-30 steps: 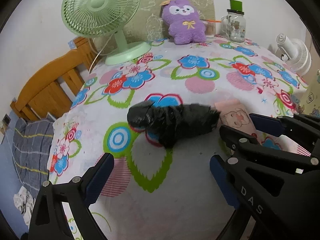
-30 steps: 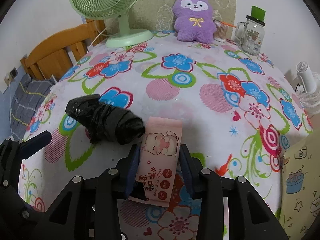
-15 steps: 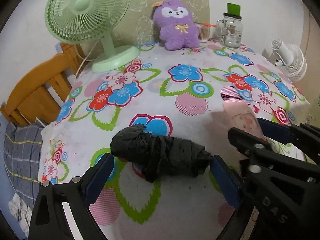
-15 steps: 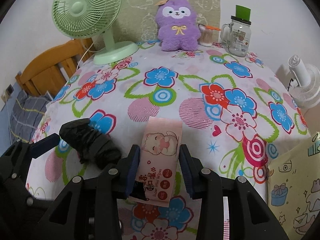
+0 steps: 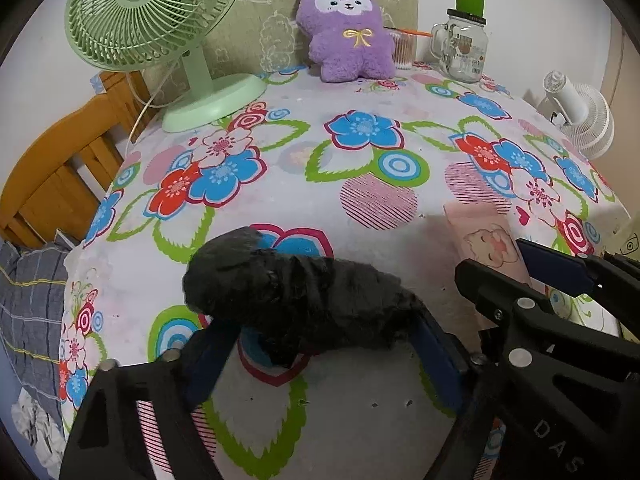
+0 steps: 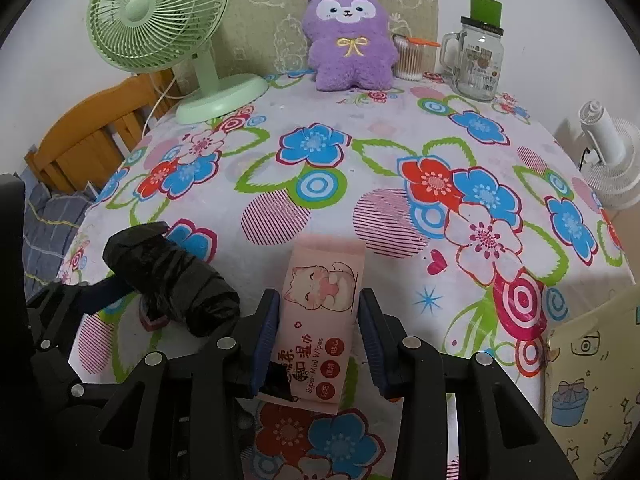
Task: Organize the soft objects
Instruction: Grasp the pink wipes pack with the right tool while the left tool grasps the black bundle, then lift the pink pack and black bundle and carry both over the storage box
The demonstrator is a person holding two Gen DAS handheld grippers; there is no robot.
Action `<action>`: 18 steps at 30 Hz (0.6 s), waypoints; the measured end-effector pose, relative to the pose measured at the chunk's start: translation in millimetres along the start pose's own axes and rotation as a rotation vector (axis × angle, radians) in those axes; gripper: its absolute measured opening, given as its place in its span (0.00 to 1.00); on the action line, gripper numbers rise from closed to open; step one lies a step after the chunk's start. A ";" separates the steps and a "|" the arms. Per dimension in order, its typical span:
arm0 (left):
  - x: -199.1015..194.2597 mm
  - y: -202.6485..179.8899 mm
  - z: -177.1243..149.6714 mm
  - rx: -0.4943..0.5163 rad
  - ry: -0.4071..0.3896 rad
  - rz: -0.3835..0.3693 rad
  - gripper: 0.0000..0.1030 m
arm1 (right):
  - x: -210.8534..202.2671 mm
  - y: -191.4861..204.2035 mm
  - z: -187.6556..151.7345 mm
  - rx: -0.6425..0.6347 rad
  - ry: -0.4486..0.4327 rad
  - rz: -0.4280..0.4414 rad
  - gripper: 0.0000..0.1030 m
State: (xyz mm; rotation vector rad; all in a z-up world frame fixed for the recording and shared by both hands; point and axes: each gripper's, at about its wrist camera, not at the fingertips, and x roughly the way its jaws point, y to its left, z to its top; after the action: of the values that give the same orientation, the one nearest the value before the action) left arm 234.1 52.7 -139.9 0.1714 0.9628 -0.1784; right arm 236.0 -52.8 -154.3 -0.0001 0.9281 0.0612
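A black crumpled bag roll [image 5: 296,300] lies across the fingers of my left gripper [image 5: 320,344], which is shut on it just above the flowered tablecloth [image 5: 360,152]. The roll also shows in the right wrist view [image 6: 172,280]. My right gripper [image 6: 318,320] is shut on a pink pack of wet wipes [image 6: 320,296] with a cat picture, held above the table. The pack shows at the right of the left wrist view [image 5: 488,240]. A purple plush toy [image 6: 348,40] sits upright at the table's far edge.
A green desk fan [image 6: 160,20] stands at the back left. A glass mug jar [image 6: 476,60] and a cotton-swab cup [image 6: 408,60] stand at the back right. A white fan [image 6: 608,152] is off the right edge, a wooden chair [image 6: 88,140] at the left, a yellow gift bag [image 6: 592,360] at the near right.
My left gripper moved forward around the black roll, closed on it and raised it. My right gripper kept hold of the wipes pack and moved back a little.
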 end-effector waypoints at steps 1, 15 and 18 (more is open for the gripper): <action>-1.0 -0.9 -0.4 0.004 -0.003 0.003 0.80 | 0.2 -0.1 0.1 0.001 -0.002 0.003 0.41; -16.1 -6.3 -2.9 0.029 -0.054 0.034 0.74 | -8.0 0.3 -1.3 -0.003 -0.019 0.007 0.41; -23.0 -7.2 -4.2 0.025 -0.068 0.038 0.74 | -13.3 0.7 -1.8 -0.006 -0.029 0.007 0.41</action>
State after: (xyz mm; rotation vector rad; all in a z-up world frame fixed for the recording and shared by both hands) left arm 216.3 48.3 -123.7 0.2050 0.8890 -0.1607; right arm 226.5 -52.9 -144.7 -0.0017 0.8984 0.0704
